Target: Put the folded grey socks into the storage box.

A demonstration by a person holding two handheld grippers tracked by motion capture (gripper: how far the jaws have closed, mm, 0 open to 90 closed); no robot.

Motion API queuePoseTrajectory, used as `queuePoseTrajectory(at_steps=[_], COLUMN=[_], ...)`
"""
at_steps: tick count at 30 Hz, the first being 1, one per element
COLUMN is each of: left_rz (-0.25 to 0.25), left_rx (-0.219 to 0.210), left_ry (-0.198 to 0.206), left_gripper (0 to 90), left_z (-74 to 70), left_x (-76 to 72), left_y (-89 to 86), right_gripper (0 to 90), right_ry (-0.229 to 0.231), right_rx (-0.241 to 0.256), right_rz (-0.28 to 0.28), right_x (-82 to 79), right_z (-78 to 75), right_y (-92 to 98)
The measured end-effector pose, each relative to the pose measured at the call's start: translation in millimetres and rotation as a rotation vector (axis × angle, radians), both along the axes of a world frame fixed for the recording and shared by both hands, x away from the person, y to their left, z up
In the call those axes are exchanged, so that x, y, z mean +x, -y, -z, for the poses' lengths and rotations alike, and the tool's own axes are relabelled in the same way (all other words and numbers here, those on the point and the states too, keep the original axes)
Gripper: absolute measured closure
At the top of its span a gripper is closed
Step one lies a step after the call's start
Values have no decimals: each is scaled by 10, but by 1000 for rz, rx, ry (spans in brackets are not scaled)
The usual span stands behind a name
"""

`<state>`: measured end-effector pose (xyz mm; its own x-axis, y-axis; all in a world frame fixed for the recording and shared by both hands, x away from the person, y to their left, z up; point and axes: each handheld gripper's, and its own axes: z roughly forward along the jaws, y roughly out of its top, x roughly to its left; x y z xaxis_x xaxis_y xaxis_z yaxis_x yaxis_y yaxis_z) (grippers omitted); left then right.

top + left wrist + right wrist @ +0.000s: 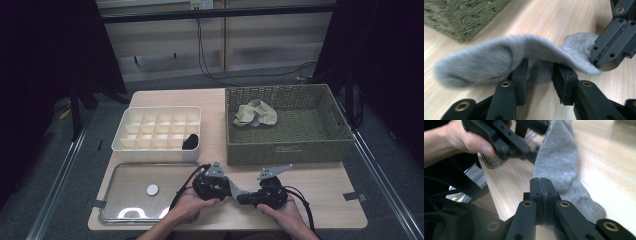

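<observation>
Both grippers work a grey sock [506,53] at the table's near edge.
Right gripper [541,187] pinches one end tight; left gripper [539,80], jaws narrowly apart, straddles the middle — fold evenly, keep tension.

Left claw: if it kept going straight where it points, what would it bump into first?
Probably the grey sock draped right across the left claw; beyond it sits the right claw pinching the sock's end.

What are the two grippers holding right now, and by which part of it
Both hold one grey sock. The right gripper is shut on one end of it. The left gripper has its jaws apart around the sock's middle, which drapes over them.
</observation>
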<state>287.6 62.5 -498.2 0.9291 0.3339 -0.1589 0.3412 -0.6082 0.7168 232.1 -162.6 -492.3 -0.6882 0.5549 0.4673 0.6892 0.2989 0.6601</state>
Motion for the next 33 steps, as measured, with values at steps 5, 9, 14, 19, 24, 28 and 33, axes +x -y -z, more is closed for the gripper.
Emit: queuePoseTrajectory(at_steps=[5, 9, 14, 19, 24, 28, 33], left_rz=[3, 10, 19, -14, -74, -71, -15], left_rx=[-62, -109, -126, -138, -154, -141, -60], left_ry=[-13, -43, -52, -47, -26, -13, -48], left_gripper=[556, 490, 446, 411, 422, 488, 650], left_z=[-87, -137, -194, -257, -350, -349, -178], left_x=[0, 11, -17, 11, 111, 183, 205], left_y=[-130, -171, -212, -289, -451, -493, -302], right_gripper=[900, 899, 899, 899, 899, 898, 897], right_ry=[-26, -25, -23, -14, -17, -18, -15], right_rx=[-57, -80, -88, -100, -97, -96, -98], right_rz=[-20, -17, -15, -19, -20, -19, -18], right_x=[-13, -1, 20, 34, 37, 37, 42], right_z=[89, 112, 119, 114, 116, 116, 115], right_y=[-23, -23, -7, -5, -3, -3, 2])
